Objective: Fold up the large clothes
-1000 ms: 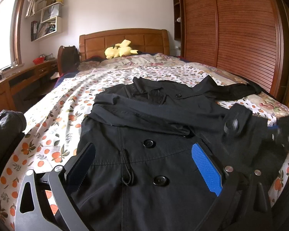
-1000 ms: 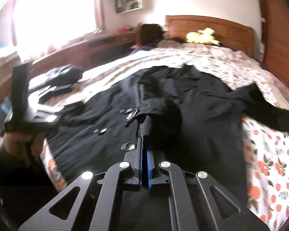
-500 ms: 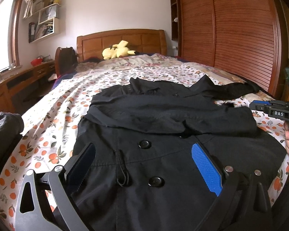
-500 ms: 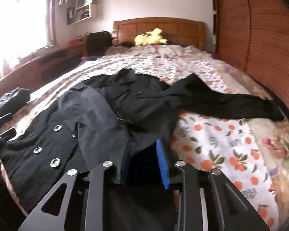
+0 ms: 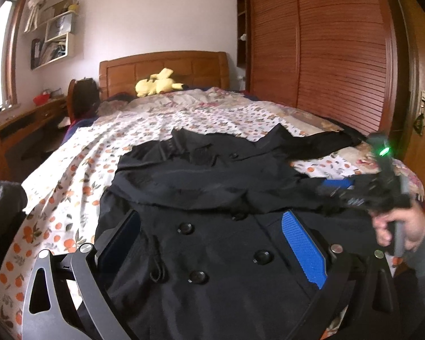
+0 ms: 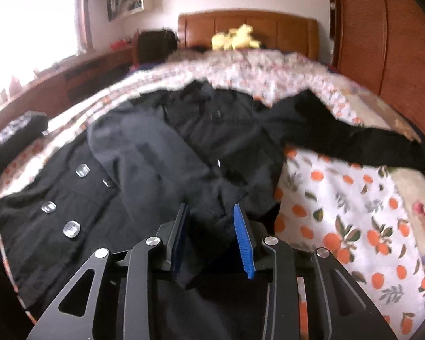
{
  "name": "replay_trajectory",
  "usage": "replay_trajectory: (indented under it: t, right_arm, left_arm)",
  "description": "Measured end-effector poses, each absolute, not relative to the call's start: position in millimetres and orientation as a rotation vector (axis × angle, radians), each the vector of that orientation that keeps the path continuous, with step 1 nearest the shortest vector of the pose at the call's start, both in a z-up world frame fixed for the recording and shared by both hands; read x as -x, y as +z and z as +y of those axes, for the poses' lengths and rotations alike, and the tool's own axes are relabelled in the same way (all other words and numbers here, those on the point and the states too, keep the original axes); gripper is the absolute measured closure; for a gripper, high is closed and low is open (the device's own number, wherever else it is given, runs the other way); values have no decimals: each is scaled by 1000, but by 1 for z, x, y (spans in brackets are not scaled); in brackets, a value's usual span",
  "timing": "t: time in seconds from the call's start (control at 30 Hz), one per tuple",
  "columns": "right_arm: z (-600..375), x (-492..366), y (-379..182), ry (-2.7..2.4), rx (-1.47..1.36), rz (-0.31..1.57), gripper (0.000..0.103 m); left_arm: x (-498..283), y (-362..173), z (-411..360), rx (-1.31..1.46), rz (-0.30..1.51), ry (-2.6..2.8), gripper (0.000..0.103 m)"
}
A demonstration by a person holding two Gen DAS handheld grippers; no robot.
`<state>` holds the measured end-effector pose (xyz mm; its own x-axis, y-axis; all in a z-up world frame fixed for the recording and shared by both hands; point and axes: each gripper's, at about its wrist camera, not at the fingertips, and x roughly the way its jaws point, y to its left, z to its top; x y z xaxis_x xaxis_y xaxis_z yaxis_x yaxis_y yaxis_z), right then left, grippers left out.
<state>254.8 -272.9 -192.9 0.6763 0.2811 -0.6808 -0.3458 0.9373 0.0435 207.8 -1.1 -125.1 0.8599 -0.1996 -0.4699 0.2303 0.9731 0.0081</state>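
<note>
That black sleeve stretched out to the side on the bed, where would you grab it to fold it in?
Grip the outstretched sleeve near its cuff end, coming from the wardrobe side. It lies flat and free on the bedspread, so pinching its end lets it swing over the coat.

Bedspread [image 6: 348, 206] right of coat [image 5: 212, 255]: lay bare, passable.
Outstretched sleeve [image 6: 354, 144]: barred far right.
Wardrobe [image 5: 340, 56]: walled right side.
Desk [image 5: 17, 130]: bounded left.
</note>
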Motion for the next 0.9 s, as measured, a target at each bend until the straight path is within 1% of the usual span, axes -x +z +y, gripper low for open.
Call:
replay_trajectory:
  t: [0.1, 0.3, 0.7, 0.9]
  right_arm:
    - [-270, -263, -207, 356, 104, 812, 72]
    - [-270, -263, -210, 357, 94, 822, 72]
    - [-269, -260, -210, 354, 95, 811, 71]
    - [-271, -262, -210, 353, 98, 806, 71]
  left_arm:
    - [-207, -117, -7, -80, 476, -233, 3]
    - [-224, -116, -17, -103, 467, -246, 3]
    - [-295, -160, -32, -137, 513, -278, 2]
    - [-312, -179, -33, -132, 527, -283, 2]
